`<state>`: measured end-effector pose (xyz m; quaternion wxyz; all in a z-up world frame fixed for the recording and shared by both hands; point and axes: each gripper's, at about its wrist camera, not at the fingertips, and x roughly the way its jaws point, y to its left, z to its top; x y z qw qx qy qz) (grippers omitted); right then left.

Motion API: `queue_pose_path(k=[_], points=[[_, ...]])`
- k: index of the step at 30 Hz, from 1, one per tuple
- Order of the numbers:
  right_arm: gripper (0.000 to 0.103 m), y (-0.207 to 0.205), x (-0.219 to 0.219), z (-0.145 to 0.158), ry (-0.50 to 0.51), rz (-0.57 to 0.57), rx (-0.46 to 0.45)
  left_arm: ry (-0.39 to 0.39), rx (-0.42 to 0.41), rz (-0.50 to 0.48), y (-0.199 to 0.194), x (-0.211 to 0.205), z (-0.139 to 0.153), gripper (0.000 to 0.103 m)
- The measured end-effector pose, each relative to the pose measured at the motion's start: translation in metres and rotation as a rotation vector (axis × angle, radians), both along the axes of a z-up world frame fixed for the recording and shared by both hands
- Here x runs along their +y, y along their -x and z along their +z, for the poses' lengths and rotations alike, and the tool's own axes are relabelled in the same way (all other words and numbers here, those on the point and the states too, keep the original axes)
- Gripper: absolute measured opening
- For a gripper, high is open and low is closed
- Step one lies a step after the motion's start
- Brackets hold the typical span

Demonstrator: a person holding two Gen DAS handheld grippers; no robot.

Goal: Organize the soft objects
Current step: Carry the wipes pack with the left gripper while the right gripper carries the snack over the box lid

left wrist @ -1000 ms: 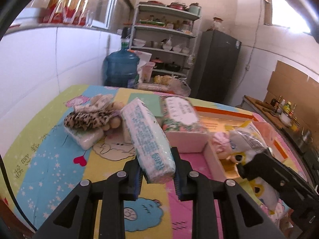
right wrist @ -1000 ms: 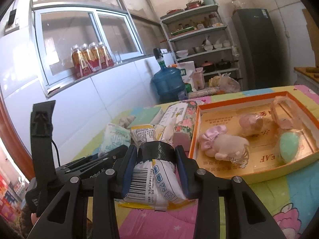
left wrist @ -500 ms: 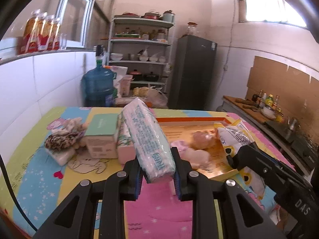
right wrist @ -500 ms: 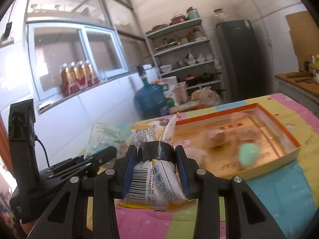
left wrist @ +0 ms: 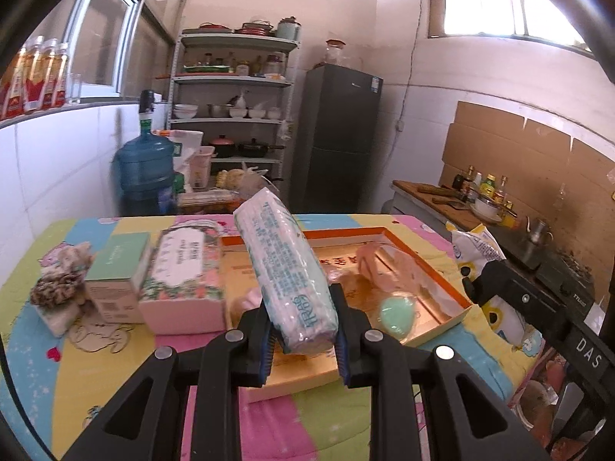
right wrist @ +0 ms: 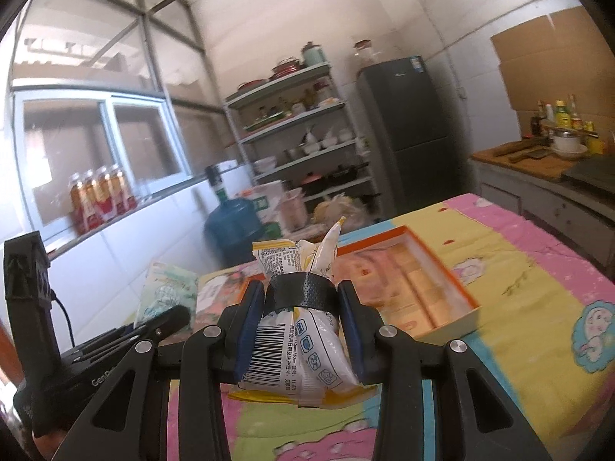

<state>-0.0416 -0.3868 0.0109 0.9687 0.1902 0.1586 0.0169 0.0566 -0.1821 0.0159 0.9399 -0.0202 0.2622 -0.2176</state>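
Tissue pack [left wrist: 286,269] is clamped in left gripper [left wrist: 303,336], long axis pointing upper-left over orange tray [left wrist: 434,269]; taped yellow bag [right wrist: 298,317] clamped in right gripper [right wrist: 301,332].

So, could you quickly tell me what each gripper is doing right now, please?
Left gripper: closed on the tissue pack.
Right gripper: closed on the yellow-and-white bag.

Blue water jug [left wrist: 144,171], dark fridge [left wrist: 338,138], kitchen shelves [left wrist: 234,88]
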Motion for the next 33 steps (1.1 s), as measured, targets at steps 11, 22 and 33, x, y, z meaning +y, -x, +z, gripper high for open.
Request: queue_pose_path(k=[11, 22, 33], points=[[0.041, -0.019, -0.042, -0.013, -0.02, -0.075, 0.034, 0.011, 0.057, -0.082, -0.022, -0.049, -0.017, 0.026], [0.041, -0.048, -0.064, -0.03, -0.05, -0.067, 0.08, 0.012, 0.104, -0.117, -0.042, -0.079, -0.034, 0.026], [0.041, -0.074, -0.081, -0.044, -0.079, -0.065, 0.119, 0.004, 0.148, -0.126, -0.059, -0.094, -0.05, 0.026]])
